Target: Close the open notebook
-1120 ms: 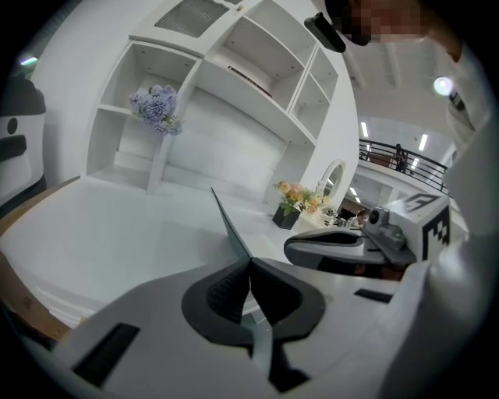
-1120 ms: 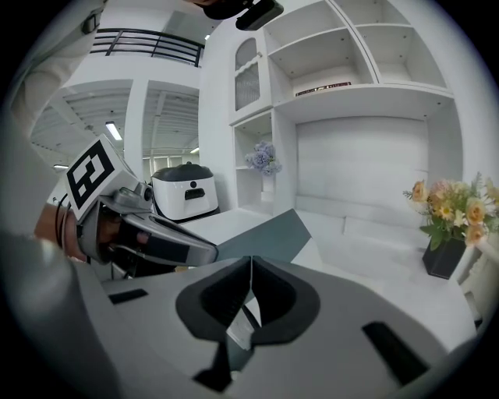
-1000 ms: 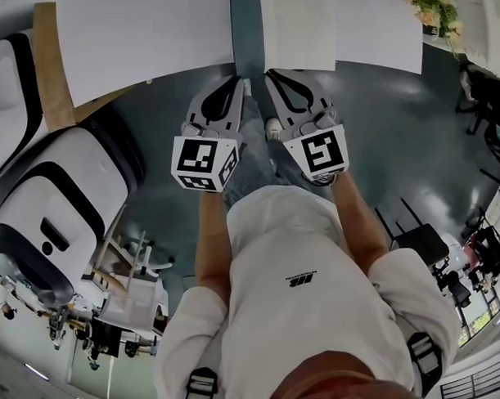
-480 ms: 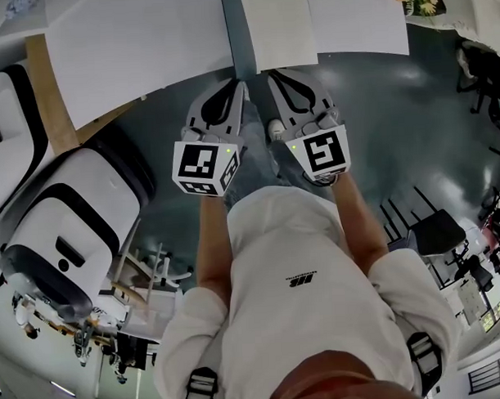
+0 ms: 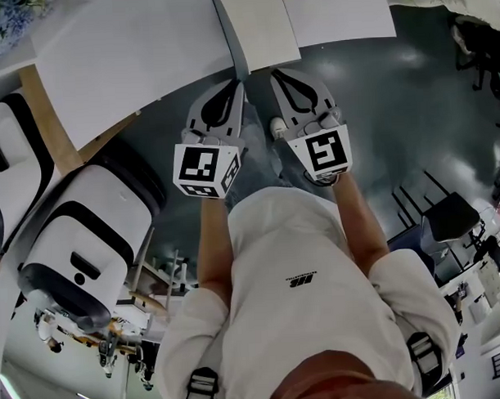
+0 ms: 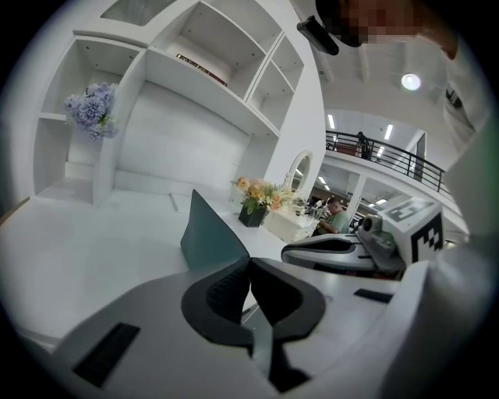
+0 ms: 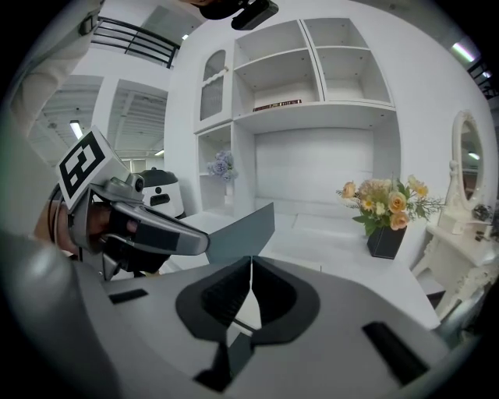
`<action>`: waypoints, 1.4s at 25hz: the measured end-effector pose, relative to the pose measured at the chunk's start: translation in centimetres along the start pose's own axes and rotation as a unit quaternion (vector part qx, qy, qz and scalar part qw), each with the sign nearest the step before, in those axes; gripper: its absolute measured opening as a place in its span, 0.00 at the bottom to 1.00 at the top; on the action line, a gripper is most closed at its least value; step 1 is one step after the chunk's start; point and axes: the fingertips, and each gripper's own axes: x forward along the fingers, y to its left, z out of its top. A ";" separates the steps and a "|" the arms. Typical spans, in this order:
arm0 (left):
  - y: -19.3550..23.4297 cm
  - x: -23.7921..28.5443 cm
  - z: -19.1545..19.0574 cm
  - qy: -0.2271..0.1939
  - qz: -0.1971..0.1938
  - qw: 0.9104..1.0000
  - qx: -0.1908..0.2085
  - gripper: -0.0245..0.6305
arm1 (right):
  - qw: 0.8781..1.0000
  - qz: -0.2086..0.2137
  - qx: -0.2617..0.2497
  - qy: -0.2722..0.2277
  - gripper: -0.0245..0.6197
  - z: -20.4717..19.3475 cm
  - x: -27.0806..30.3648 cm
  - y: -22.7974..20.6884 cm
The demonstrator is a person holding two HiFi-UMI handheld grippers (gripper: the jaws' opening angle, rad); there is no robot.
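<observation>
Notebook lies open in the head view on the white surface, just ahead of the left tongs and right tongs. Left gripper view: tongs pressed together, empty; teal cover tilted up. Right gripper view: tongs likewise pressed together, empty; white shelves, flowers.

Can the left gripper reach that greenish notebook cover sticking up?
Probably yes. The notebook cover stands just ahead of the left gripper, with nothing between them. Its fingers are shut, so it could only push.
</observation>
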 end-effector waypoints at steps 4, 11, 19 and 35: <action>-1.1 1.1 0.0 0.006 -0.012 1.000 0.007 0.04 | 1.000 -0.011 0.008 0.002 0.03 -0.6 -0.7 -1.2; -2.7 3.0 -0.1 0.023 -0.038 0.999 0.021 0.04 | 0.999 -0.038 0.028 0.005 0.03 -1.5 -1.6 -3.0; -4.1 5.3 -0.7 0.042 -0.068 0.996 0.032 0.04 | 0.997 -0.061 0.047 0.016 0.03 -2.8 -2.2 -4.6; -6.1 9.7 -2.6 0.093 -0.120 0.987 0.055 0.04 | 0.989 -0.114 0.091 0.030 0.03 -5.4 -3.3 -7.6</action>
